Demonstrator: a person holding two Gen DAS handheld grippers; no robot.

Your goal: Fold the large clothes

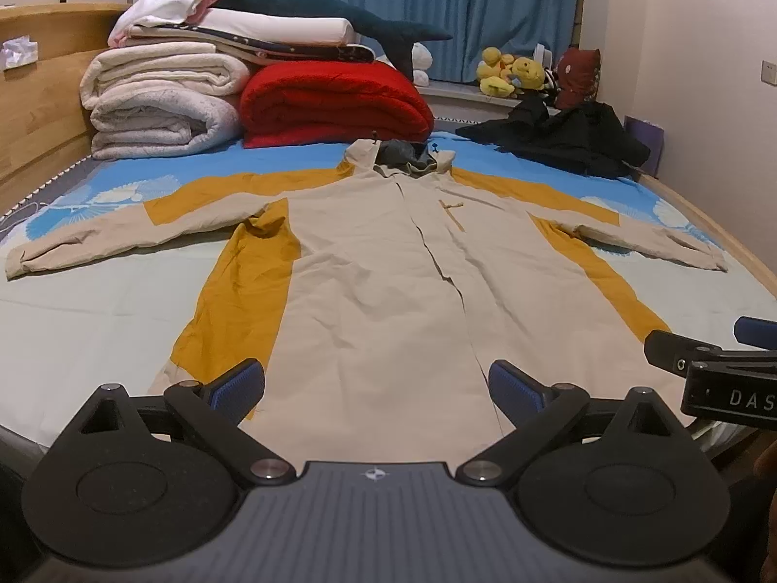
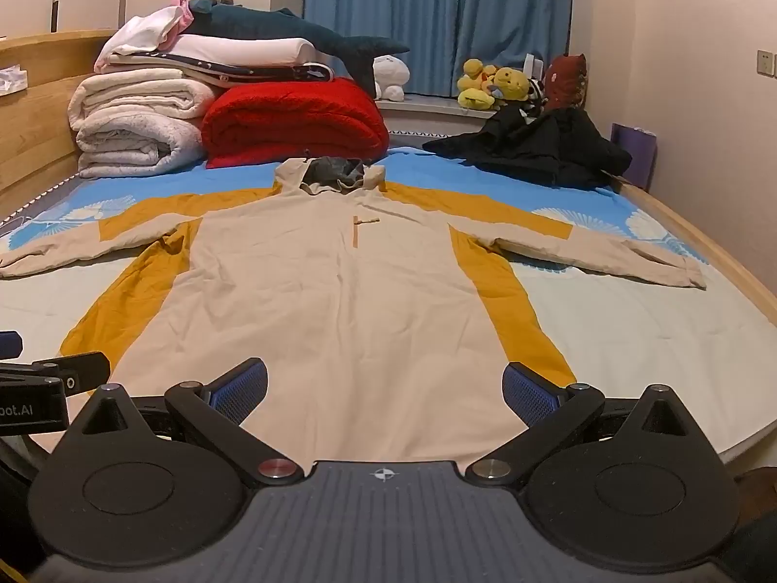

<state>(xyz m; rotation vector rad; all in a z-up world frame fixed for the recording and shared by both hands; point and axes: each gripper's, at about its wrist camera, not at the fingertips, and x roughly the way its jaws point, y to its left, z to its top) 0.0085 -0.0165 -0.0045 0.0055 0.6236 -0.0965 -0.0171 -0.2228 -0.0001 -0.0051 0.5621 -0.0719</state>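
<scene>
We hold the left gripper [image 1: 376,386] and right gripper [image 2: 383,391] spread wide and empty, probably just above the hem; the jacket [image 1: 379,262] lies flat ahead, sleeves outstretched for folding.

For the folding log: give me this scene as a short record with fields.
garment: beige and yellow hooded jacket, spread flat, front up, sleeves out to both sides
surface: bed
folding: not yet begun
left gripper: open, over the hem, holding nothing
right gripper: open, over the hem, holding nothing
behind jacket: red blanket, white blankets
far right: black clothes
</scene>
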